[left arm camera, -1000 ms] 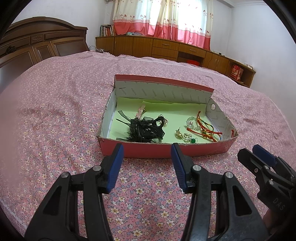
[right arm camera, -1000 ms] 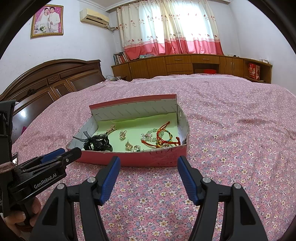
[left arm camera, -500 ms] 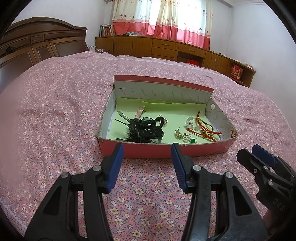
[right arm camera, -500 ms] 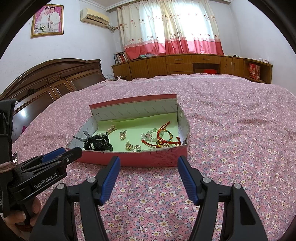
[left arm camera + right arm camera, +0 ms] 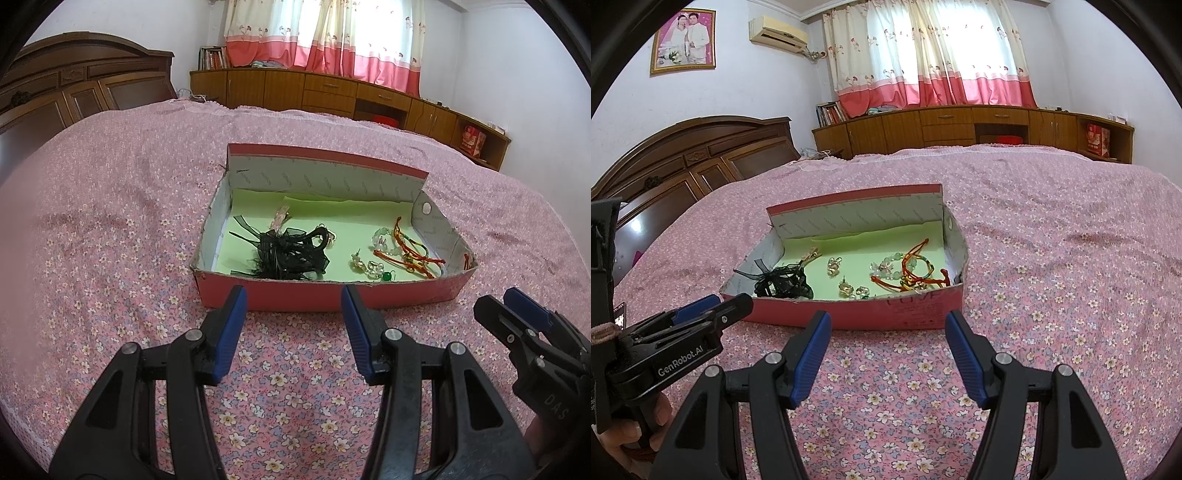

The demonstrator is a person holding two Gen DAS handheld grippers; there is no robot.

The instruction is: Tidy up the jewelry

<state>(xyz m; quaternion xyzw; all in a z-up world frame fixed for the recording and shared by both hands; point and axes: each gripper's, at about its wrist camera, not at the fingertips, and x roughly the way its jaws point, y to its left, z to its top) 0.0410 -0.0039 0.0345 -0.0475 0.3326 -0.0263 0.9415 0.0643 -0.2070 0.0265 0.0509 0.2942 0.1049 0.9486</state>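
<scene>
A shallow red cardboard box (image 5: 295,295) (image 5: 916,308) with a pale green floor lies on the bed. Inside, a black ribbon hair piece (image 5: 288,254) (image 5: 783,282) sits at the left, small earrings (image 5: 371,267) (image 5: 849,288) in the middle, and red string and bead bracelets (image 5: 406,247) (image 5: 908,271) at the right. My left gripper (image 5: 293,306) hovers open just short of the box's near wall, nothing between its blue pads. My right gripper (image 5: 886,332) is also open and empty, a little nearer than the box. Each gripper shows in the other's view.
The pink flowered bedspread (image 5: 110,229) stretches all around the box. A dark wooden headboard (image 5: 694,162) stands at the left, and a long wooden cabinet (image 5: 979,125) runs under the curtained window behind the bed. A hand (image 5: 624,435) holds the left gripper's handle.
</scene>
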